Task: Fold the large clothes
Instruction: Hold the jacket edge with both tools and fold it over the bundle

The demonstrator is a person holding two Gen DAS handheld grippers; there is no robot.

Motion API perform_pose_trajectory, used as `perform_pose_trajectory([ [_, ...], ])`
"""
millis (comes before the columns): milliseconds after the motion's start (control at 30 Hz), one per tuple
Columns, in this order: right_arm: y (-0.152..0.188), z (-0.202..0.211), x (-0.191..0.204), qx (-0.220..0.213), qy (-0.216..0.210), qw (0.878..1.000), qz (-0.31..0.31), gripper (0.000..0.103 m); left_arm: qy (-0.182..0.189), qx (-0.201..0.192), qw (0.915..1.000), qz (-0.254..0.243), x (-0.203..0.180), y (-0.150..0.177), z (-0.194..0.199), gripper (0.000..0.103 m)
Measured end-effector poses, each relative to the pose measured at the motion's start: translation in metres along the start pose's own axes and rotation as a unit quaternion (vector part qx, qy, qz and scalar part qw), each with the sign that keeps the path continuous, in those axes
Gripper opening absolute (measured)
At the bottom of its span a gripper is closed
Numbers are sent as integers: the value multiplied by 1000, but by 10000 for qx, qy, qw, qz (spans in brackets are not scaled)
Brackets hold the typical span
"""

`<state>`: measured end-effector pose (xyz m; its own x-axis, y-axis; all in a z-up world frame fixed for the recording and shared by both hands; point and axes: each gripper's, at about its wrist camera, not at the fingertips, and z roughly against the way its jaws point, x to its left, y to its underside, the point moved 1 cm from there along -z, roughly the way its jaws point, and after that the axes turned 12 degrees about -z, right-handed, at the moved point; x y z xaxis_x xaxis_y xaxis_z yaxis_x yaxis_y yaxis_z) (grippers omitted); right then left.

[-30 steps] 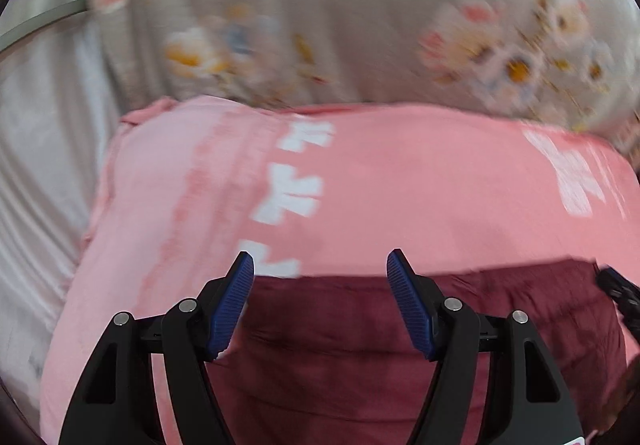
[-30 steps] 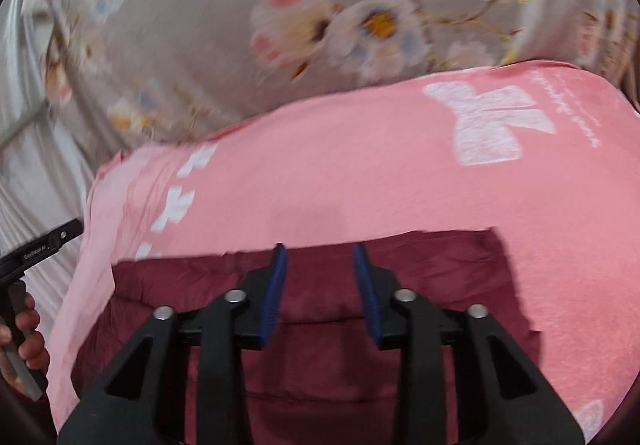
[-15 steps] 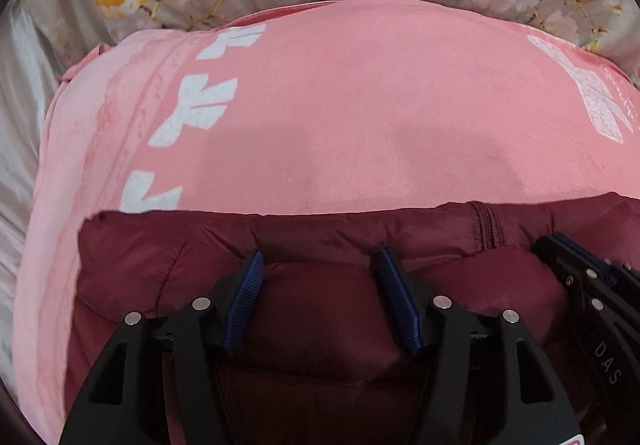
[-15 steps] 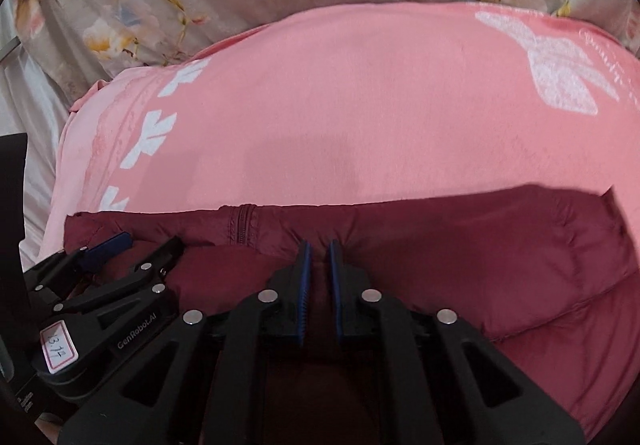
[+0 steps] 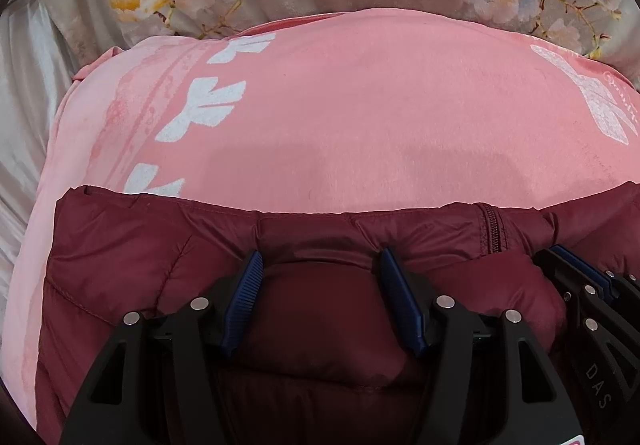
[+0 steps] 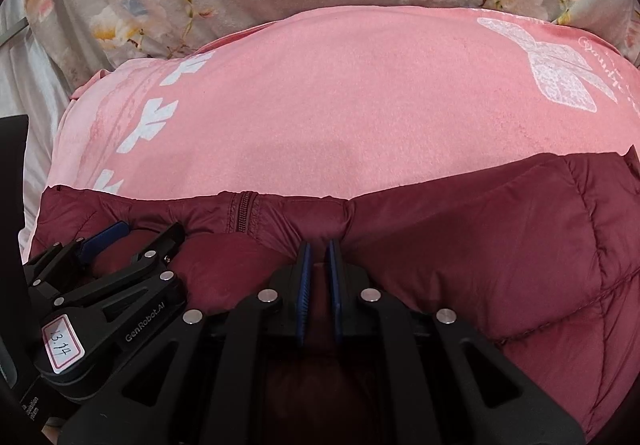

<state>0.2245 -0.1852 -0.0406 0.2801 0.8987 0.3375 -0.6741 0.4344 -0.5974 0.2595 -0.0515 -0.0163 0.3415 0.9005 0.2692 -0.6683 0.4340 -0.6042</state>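
While the maroon jacket (image 5: 132, 245) lies across the lower frame on the pink blanket (image 5: 360, 117), the left gripper (image 5: 320, 297) is spread around a puffy fold without clamping it; the right gripper (image 6: 318, 285) is pinched on the jacket's edge. Both edges should be gripped before lifting evenly.

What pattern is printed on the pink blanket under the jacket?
White bow shapes on the pink blanket, clearest in the right wrist view.
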Motion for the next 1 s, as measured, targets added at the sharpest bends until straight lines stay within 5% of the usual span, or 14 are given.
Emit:
perform_pose_trajectory([
  [533,-6,15,-12,-148,-173,9993,-292,8,122,-20,9998,125,3,-2,1,63],
  [633,-22,60,-27,-687,211,9972,-181,10,548,-80,9976,419,35,-1,23,64],
  [667,-29,76,-36,-933,434,9946,-149,18,579,-196,9966,555,51,0,35,64],
  [733,-40,92,-58,-1130,718,9907,-255,36,358,-286,9968,650,74,-1,49,66],
  [867,-46,85,-115,-940,1157,9861,-736,36,-200,6,9963,833,119,7,42,66],
  [1000,-28,67,-150,-504,965,9859,-1268,34,-215,430,9927,1108,139,31,13,68],
])
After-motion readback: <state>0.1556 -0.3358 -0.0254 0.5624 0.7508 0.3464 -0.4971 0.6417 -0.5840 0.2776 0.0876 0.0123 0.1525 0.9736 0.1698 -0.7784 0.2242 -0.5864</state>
